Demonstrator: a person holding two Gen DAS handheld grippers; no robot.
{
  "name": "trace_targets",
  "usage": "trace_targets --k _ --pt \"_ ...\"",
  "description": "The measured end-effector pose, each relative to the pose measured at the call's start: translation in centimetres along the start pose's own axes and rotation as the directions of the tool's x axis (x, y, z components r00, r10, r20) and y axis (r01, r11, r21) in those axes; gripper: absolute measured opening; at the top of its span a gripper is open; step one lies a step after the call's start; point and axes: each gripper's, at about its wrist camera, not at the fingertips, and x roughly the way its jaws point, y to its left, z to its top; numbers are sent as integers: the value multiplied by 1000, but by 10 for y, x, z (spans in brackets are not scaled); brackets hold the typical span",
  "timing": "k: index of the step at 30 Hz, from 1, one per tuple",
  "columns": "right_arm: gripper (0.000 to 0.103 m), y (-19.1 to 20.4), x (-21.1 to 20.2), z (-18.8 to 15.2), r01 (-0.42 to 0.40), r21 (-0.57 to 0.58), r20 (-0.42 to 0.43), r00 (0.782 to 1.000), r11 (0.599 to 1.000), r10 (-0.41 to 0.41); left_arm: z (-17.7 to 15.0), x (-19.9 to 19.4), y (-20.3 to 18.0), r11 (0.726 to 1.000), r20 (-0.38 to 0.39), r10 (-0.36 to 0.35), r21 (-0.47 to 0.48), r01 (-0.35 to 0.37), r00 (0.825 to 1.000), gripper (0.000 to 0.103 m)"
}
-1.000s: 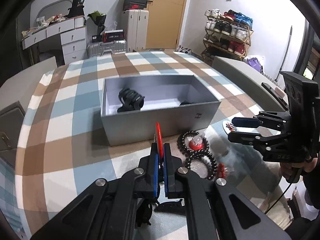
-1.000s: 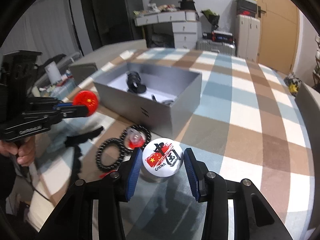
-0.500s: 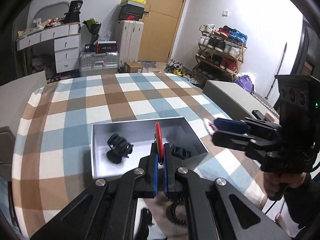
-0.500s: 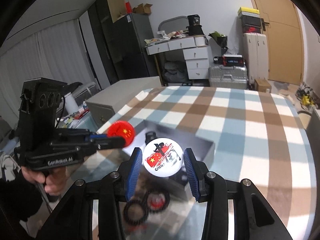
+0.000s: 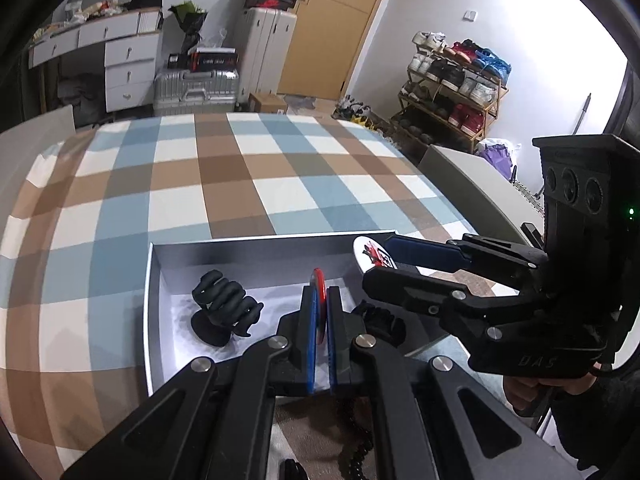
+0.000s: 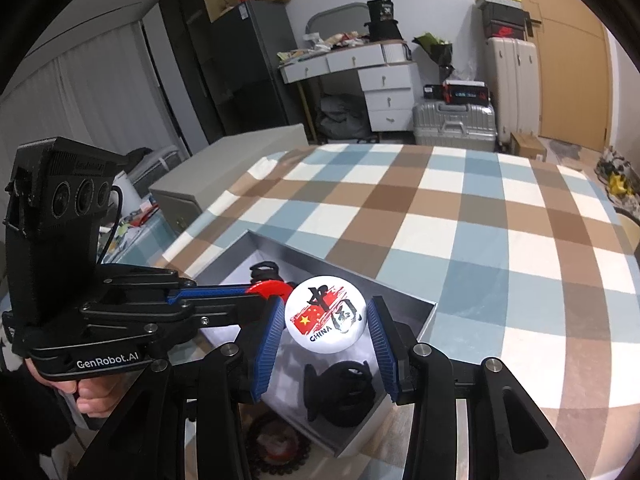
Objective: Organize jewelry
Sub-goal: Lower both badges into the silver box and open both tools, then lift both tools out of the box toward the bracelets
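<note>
Left gripper point(image 5: 320, 300) clamps red badge point(image 5: 319, 280) edge-on; right gripper point(image 6: 326, 320) grips white CHINA badge point(image 6: 325, 317). Both badges hover over grey box point(image 5: 256, 242) holding black hair claws point(image 5: 224, 308).

Glossy white badge point(image 6: 325, 316); matt grey box point(image 5: 256, 246), likely cardboard; matt black plastic hair claw point(image 5: 224, 306); checked cloth on the desk point(image 5: 240, 176).

Right claw point(image 6: 326, 322) grips white badge point(image 6: 326, 316) above grey box point(image 6: 400, 308); left claw point(image 6: 264, 294) pinches red badge point(image 6: 267, 289).
</note>
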Motion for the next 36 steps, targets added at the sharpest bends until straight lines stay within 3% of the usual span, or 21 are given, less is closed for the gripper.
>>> trace_targets --k 10,14,18,19,22,24,36 --pt "43 0 16 2 26 -14 -31 999 1000 -27 5 12 0 1000 -53 -23 -5 23 998 0" --pt "43 0 21 3 44 -21 -39 998 999 -45 5 18 5 999 -91 28 -13 -29 995 0" --pt "60 1 20 2 32 -23 -32 999 999 -33 2 16 11 996 -123 88 -16 -91 989 8" --pt "62 3 18 1 31 -24 -29 999 999 -32 1 13 11 996 -120 90 -16 -93 989 17" --pt "66 7 11 -1 45 -31 -16 999 998 -45 -3 1 6 991 -86 132 18 -131 988 24" --pt "67 7 3 -3 49 -19 -5 999 999 -49 -4 -6 4 990 -68 140 20 -139 988 35" --pt "71 21 -46 -11 69 10 83 994 998 -69 -13 -41 -16 979 19 203 31 -203 979 36"
